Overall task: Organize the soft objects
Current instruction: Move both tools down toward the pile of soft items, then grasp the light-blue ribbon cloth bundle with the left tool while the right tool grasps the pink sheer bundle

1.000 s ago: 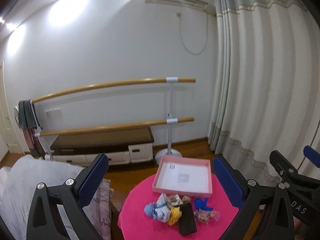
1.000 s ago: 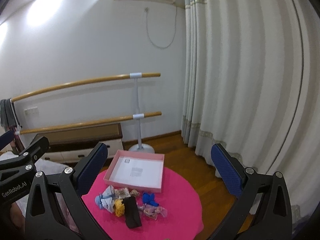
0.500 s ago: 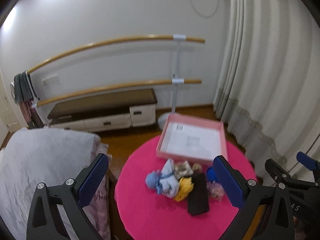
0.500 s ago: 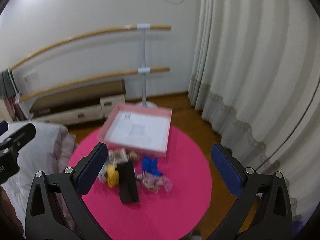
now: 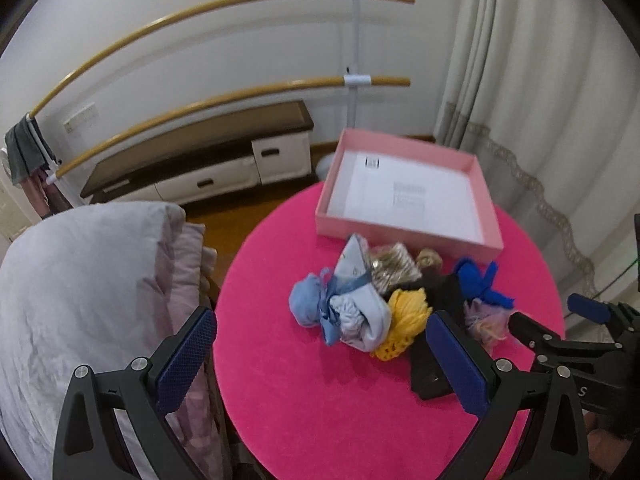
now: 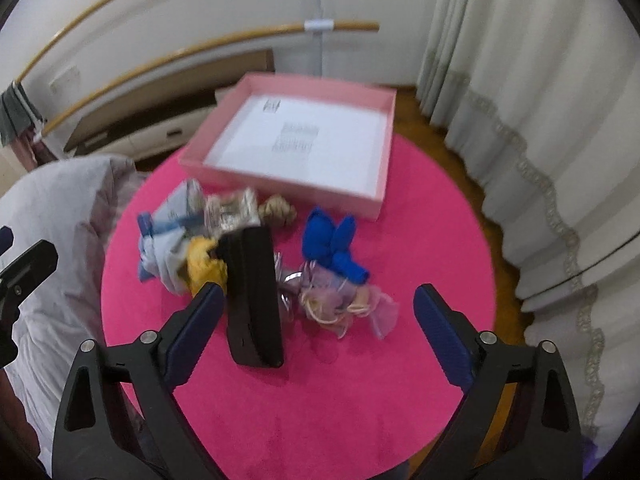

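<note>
Two grippers hang above a round pink table (image 5: 320, 420), both with their blue-padded fingers spread wide and nothing between them. The left gripper (image 5: 320, 356) is over the table's near-left part, short of the heap of soft things; the right gripper (image 6: 318, 332) is over the near side of the same table, its fingers flanking the near end of the black pouch (image 6: 254, 300) from above without touching it.

Landmark for everything is the shallow pink box (image 5: 406, 232), which sits on the far part of the table with a white printed sheet lining its floor and holds no soft item. Just in front of the box's near wall lies the heap. At the heap's left, a light blue bundle (image 5: 340, 308) of cloth is bunched with a pale patterned piece. Touching it on the side toward the box is a beige-and-silver crumpled item (image 5: 394, 270), and a small tan knot (image 6: 278, 210) lies right against the box's near wall. A yellow knitted piece (image 5: 404, 320) is wedged between the blue bundle and the black pouch, which stretches away from the box toward the cameras. On the pouch's right, a royal blue cloth (image 6: 332, 246) lies near the box's near-right corner, and a lilac frilly piece (image 6: 344, 300) touches it on the side away from the box.

Left of the table is a pale quilt (image 5: 80, 280); behind the box are a low cabinet (image 5: 208, 152), two wooden rails (image 5: 200, 100) and a curtain (image 6: 540, 100).
</note>
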The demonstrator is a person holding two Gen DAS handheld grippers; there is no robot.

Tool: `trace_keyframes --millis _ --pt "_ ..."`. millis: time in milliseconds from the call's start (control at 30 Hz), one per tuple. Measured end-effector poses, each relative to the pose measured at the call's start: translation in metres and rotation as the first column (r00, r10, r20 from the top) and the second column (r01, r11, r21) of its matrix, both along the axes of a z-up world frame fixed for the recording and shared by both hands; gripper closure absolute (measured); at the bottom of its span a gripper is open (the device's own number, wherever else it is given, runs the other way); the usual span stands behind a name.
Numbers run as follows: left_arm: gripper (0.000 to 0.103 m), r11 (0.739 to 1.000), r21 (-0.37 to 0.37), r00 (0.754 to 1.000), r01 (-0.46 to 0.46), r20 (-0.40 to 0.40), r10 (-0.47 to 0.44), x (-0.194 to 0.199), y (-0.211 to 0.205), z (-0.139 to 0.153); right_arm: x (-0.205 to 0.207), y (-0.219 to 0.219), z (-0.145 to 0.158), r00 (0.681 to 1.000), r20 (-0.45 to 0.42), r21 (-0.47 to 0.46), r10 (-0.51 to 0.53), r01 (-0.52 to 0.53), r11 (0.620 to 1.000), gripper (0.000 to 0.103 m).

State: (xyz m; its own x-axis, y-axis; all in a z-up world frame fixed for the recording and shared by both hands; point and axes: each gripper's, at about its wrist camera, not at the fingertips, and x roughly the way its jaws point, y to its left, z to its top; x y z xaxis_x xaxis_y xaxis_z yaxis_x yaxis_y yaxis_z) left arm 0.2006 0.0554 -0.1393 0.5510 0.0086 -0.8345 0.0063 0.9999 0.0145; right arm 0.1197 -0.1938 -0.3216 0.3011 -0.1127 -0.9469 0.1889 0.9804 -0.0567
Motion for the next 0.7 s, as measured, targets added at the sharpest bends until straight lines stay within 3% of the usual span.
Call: trace_keyframes --millis 333,700 --pt "0.000 1.000 -0.006 0.995 0.001 -0.097 -0.001 0.049 -0.002 -0.059 0.004 -0.015 -0.038 0.994 -0.097 0.036 -0.042 0.046 0.998 0.015" --pt "0.000 0.998 0.016 0.992 -0.053 -0.111 0.054 0.104 0.005 -0.106 0.007 -0.048 -0.056 0.987 -0.133 0.058 -0.092 0.100 0.993 0.017"
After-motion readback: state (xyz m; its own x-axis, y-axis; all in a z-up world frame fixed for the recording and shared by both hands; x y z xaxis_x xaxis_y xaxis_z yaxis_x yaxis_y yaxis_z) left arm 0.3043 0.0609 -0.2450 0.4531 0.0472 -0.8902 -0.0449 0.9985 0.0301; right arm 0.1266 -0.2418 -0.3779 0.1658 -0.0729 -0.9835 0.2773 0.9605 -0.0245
